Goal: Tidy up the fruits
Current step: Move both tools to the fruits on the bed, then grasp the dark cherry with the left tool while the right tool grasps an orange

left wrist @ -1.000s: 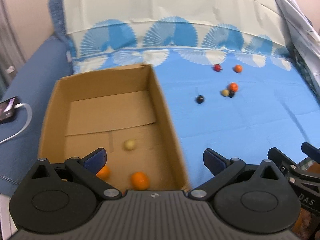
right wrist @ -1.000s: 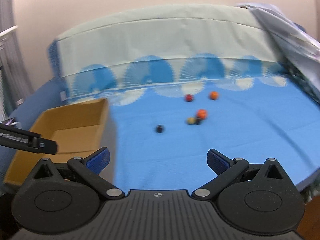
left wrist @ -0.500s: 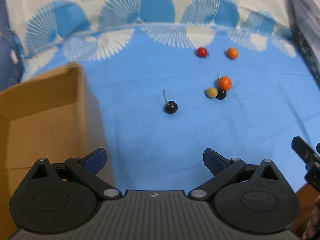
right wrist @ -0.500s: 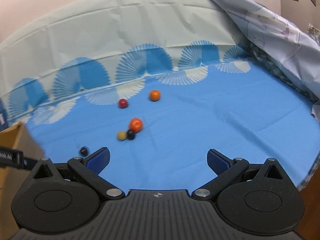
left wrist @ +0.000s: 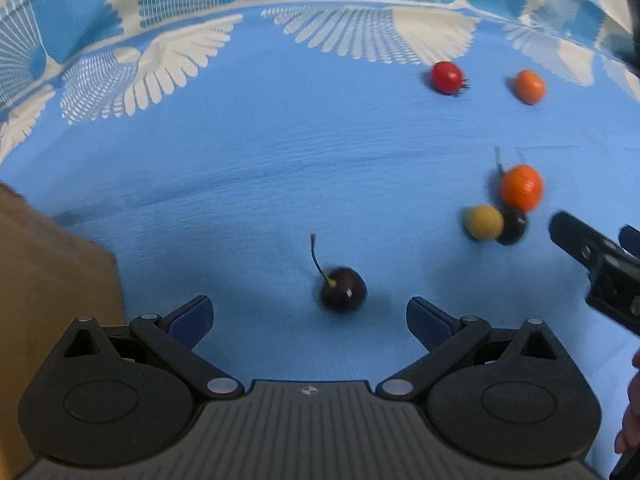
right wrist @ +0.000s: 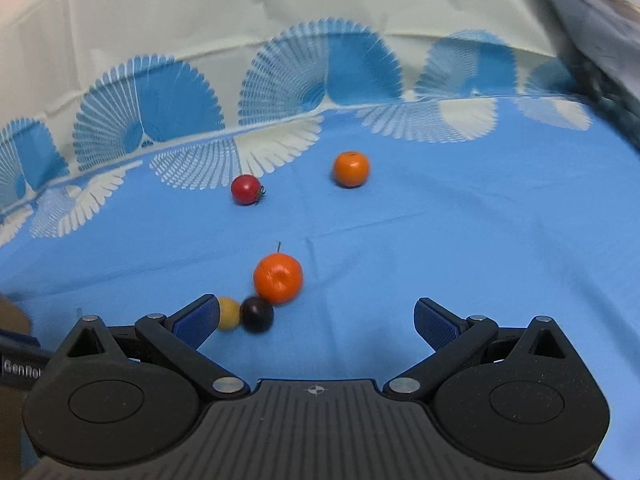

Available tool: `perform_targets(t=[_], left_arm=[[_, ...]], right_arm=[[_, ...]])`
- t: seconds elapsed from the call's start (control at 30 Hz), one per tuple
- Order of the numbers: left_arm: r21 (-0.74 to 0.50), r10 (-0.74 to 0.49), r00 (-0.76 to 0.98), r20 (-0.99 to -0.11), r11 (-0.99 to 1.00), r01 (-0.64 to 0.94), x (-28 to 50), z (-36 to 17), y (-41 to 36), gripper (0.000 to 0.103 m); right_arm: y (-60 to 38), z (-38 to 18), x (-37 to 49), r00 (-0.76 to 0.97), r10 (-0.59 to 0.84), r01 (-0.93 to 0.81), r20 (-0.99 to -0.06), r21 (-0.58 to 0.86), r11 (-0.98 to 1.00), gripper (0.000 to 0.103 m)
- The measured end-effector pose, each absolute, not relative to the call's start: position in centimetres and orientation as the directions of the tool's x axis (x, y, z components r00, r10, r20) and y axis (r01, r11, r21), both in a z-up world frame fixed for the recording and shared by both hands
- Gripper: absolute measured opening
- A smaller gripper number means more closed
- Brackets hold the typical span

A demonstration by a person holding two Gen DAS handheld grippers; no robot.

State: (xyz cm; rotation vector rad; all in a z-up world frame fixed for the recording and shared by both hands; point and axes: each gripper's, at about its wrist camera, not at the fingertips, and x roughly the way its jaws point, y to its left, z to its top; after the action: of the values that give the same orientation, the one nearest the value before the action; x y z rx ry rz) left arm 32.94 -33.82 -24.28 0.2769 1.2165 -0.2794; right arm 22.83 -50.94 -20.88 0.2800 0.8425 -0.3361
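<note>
Blue cloth (left wrist: 280,152) — dark glossy cherry (left wrist: 343,294), thin curved stem, lying loose.

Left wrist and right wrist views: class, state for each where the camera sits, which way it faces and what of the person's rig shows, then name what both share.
Left wrist: on the left gripper, facing forward over the blue cloth at the dark cherry; its open fingers, cardboard box, right gripper show.
Right wrist: on the right gripper, facing the cluster's orange fruit; open fingers show.
Shared: red tomato, that orange fruit.
</note>
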Motion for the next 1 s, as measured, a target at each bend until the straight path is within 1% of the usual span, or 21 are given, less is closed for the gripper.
perform_targets(t=[0.17, 0.2, 0.23, 0.27, 0.3, 0.33, 0.37, 0.4, 0.5, 0.57, 0.8, 1.0], left_arm=[[0.057, -0.062, 0.315, -0.947, 0.933, 0.356, 34.0, -25.4, -34.1, 0.103], [0.051, -0.070, 0.317, -0.946, 0.933, 0.357, 34.0, -25.5, -34.0, 0.101], [0.045, -0.076, 0.323, -0.943, 0.936, 0.350, 34.0, -25.4, -33.9, 0.086], [0.039, -0.078, 0.328, -0.941, 0.942, 0.334, 34.0, -25.4, -33.6, 0.073], [0.010, -0.100, 0.324, -0.941, 0.947, 0.321, 34.1, -25.2, -33.3, 0.060], [-0.012, -0.118, 0.330, -0.937, 0.952, 0.306, 34.0, -24.8, -33.1, 0.038], [-0.034, -0.140, 0.332, -0.933, 0.951, 0.307, 34.0, -24.6, -32.9, 0.024], [-0.051, -0.155, 0.321, -0.934, 0.949, 0.312, 34.0, -24.5, -32.7, 0.026], [-0.088, -0.182, 0.303, -0.936, 0.950, 0.299, 33.7, -24.0, -32.2, 0.026], [-0.089, -0.189, 0.316, -0.930, 0.948, 0.306, 33.1, -23.2, -32.0, 0.026], [-0.133, -0.250, 0.338, -0.907, 0.933, 0.333, 29.9, -19.4, -31.2, 0.026], [-0.151, -0.296, 0.375, -0.878, 0.916, 0.370, 25.9, -14.6, -30.0, 0.026]], right_arm=[[-51.5, -23.6, 27.0, 0.577, -0.164, 0.416, -0.800, 0.115, 0.902, 0.102], [-51.6, -24.0, 27.4, 0.569, -0.164, 0.418, -0.806, 0.111, 0.902, 0.102], [-51.5, -24.4, 27.8, 0.566, -0.160, 0.416, -0.808, 0.112, 0.903, 0.101], [-51.4, -24.7, 28.1, 0.566, -0.161, 0.407, -0.808, 0.104, 0.908, 0.088], [-51.1, -24.7, 28.1, 0.567, -0.183, 0.400, -0.803, 0.074, 0.914, 0.073], [-50.8, -24.6, 28.1, 0.574, -0.189, 0.377, -0.796, 0.052, 0.925, 0.062], [-50.7, -24.5, 27.9, 0.579, -0.170, 0.353, -0.798, 0.058, 0.934, 0.040], [-50.7, -24.4, 27.6, 0.579, -0.167, 0.350, -0.798, 0.059, 0.935, 0.039], [-51.2, -24.0, 26.7, 0.580, -0.192, 0.371, -0.791, 0.047, 0.928, 0.039], [-52.0, -23.5, 25.9, 0.583, -0.210, 0.407, -0.785, 0.058, 0.911, 0.039], [-54.1, -20.6, 20.0, 0.584, -0.271, 0.530, -0.765, 0.107, 0.841, 0.039], [-52.6, -16.9, 14.1, 0.618, -0.273, 0.555, -0.738, 0.164, 0.815, 0.039]])
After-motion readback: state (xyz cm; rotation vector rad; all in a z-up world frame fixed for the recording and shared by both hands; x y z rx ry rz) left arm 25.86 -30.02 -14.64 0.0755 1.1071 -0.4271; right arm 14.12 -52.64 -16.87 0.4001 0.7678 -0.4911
